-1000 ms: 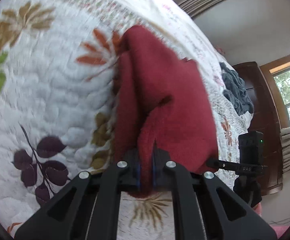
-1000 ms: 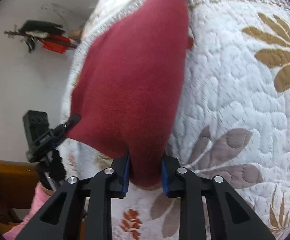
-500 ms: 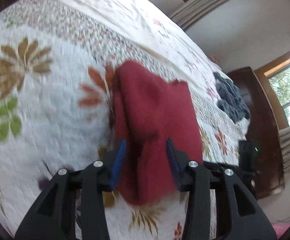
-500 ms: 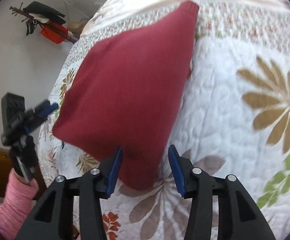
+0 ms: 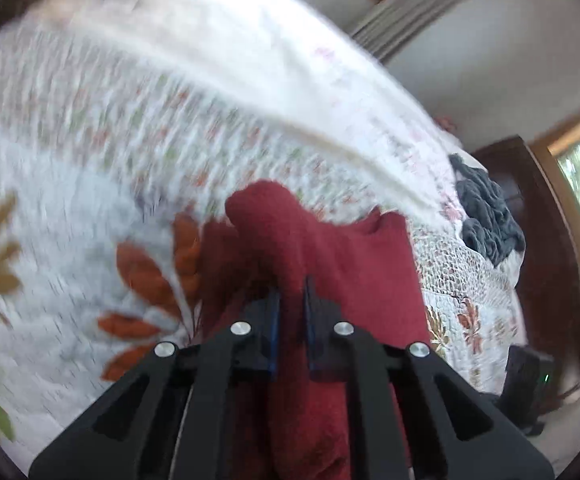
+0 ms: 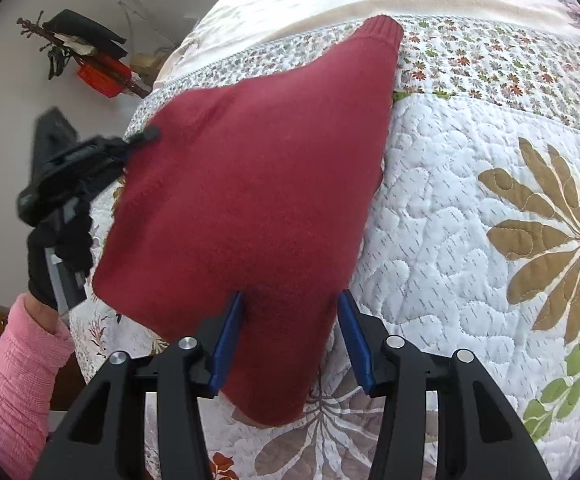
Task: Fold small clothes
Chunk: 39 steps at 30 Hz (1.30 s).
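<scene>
Mid-fold: the left gripper [image 5: 290, 300] pinches the red knit garment [image 6: 258, 200] while the right gripper [image 6: 290, 336] stands wide around its corner, likely needing to clamp next.

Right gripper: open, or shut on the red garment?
Open. In the right wrist view the right gripper has its blue pads spread wide, with the red garment lying between them on the quilt, unpinched.
</scene>
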Motion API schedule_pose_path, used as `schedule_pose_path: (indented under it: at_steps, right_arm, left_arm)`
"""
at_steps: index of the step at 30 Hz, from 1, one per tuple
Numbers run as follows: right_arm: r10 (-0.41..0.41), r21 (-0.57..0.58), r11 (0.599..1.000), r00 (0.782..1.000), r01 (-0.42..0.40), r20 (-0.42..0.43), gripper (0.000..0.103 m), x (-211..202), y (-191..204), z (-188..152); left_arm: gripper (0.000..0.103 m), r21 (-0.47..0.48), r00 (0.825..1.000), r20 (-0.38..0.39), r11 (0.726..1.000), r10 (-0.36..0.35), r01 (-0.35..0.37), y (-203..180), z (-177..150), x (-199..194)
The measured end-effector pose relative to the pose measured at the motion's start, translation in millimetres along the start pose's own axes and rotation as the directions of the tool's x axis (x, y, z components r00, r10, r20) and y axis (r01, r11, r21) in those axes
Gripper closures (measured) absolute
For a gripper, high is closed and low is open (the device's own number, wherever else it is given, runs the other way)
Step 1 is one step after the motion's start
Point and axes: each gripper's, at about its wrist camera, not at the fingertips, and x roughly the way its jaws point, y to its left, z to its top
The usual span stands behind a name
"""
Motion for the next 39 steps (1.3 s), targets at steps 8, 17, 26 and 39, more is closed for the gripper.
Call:
schedule_pose_path:
  at_steps: [8, 17, 26, 39]
  right_arm:
    - [-0.010, -0.009, 1.000, 1.000, 0.010, -0.009, 0.053, 8, 9, 0]
    - [0.075, 0.028, 0.997, 0.997, -0.076, 0.033, 0.040, -9, 0, 9]
    - [0.215, 0.164, 0.963, 0.976, -0.214, 0.011, 0.029, 22, -32, 31]
    - [0.253, 0.173, 0.952, 0.967, -0.252, 0.016, 0.045, 62, -36, 56]
  left_arm:
    - [0.090, -0.098, 0.995, -0.104, 0.995, 0.007, -0.017, 32, -3, 21]
    - [0.045, -0.126, 0.979, -0.180, 0.989, -0.099, 0.077, 41, -36, -17]
    - [0.041, -0.150, 0.937, -0.280, 0.974, -0.209, 0.172, 46, -40, 44]
    - [0.066, -0.068, 0.920, -0.323, 0.975, -0.223, 0.212, 16, -42, 78]
